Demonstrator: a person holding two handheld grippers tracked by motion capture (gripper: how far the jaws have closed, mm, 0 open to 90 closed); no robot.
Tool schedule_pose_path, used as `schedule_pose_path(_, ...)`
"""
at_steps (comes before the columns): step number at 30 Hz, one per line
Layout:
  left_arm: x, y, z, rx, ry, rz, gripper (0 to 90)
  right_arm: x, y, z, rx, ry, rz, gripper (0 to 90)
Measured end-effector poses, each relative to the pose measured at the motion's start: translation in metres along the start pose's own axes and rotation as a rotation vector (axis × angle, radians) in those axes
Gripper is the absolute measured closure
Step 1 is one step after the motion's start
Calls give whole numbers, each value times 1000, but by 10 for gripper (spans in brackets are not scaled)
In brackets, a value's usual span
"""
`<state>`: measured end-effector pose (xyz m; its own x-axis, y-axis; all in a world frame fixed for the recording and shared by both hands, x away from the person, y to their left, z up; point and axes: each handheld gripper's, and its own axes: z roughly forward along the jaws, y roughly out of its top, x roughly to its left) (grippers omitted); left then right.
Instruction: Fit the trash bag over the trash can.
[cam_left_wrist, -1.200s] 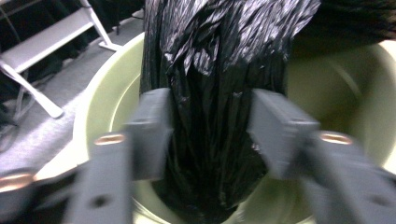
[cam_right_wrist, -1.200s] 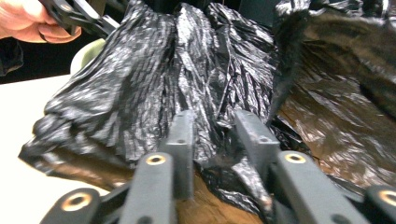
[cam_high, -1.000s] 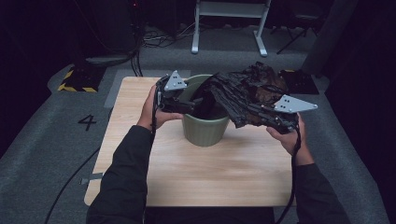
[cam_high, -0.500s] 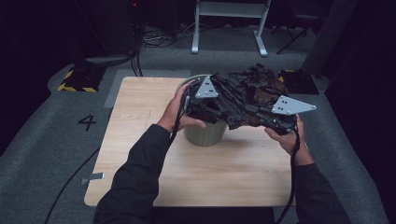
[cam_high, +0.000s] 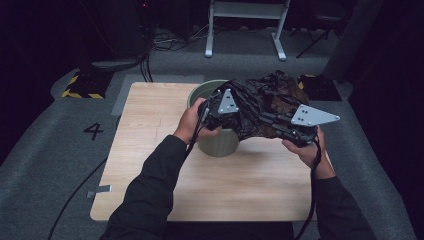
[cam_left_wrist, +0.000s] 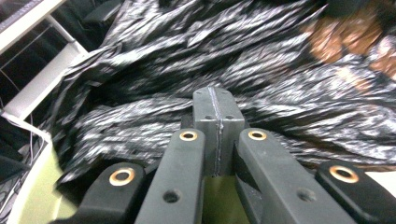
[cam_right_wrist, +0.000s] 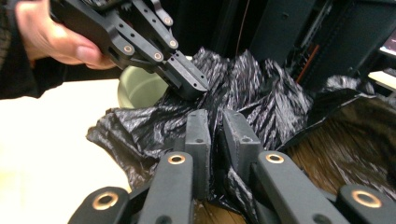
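From above, a crumpled black plastic bin bag (cam_high: 260, 107) hangs in the air over the far right part of the light wooden desk (cam_high: 150, 150), draped partly over the round pale-green plastic bin (cam_high: 217, 142) that stands on the desk. The left gripper (cam_high: 232, 112) meets the bag at its left edge, above the bin's rim; the right gripper (cam_high: 280, 131) grips the bag's near right side. A grey floor (cam_high: 50, 150) with a painted number surrounds the desk.

Along the left gripper (cam_left_wrist: 218, 112), the jaws have just been closing and now stand pressed together, their tips against the shiny bag (cam_left_wrist: 187, 60); whether a fold of film is caught between them I cannot tell. The bin's green rim (cam_left_wrist: 32, 186) shows at the lower left.

Along the right gripper (cam_right_wrist: 219, 133), the jaws stand almost together, clamped on a pinch of the bag (cam_right_wrist: 261, 93). Beyond it, the left gripper (cam_right_wrist: 191, 84) touches the bag, with the bin (cam_right_wrist: 137, 88) behind.
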<state>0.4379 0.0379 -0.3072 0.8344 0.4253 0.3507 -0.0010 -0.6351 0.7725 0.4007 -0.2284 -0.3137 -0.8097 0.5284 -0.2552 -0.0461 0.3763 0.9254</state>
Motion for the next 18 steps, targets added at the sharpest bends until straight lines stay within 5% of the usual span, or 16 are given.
schedule_pose_path(1,1,-1,-2,0,0,1,900,-1,0,-1,-8,8,1,816)
schedule_pose_path(3,2,-4,-5,-11,3,-11,900,-3,0,-4,-22,0,19,673)
schedule_pose_path(6,7,-7,-11,-58,-11,-49,899,-4,-1,-8,-30,1,35,686)
schedule_pose_path(7,7,-7,-12,-77,-27,-62,814,-4,-2,-9,-28,-3,33,772)
schedule_pose_path(8,5,-5,-12,-99,-33,-84,638,-4,-2,-9,-24,1,28,829)
schedule_pose_path(12,-8,3,-11,-116,-72,-108,203,-5,-4,-7,3,-15,15,885)
schedule_pose_path(15,-13,8,-8,-114,-104,-107,160,-5,-3,-7,2,-32,23,895)
schedule_pose_path(18,-22,16,0,-80,-108,-88,210,-3,-2,-7,-4,-22,15,900)
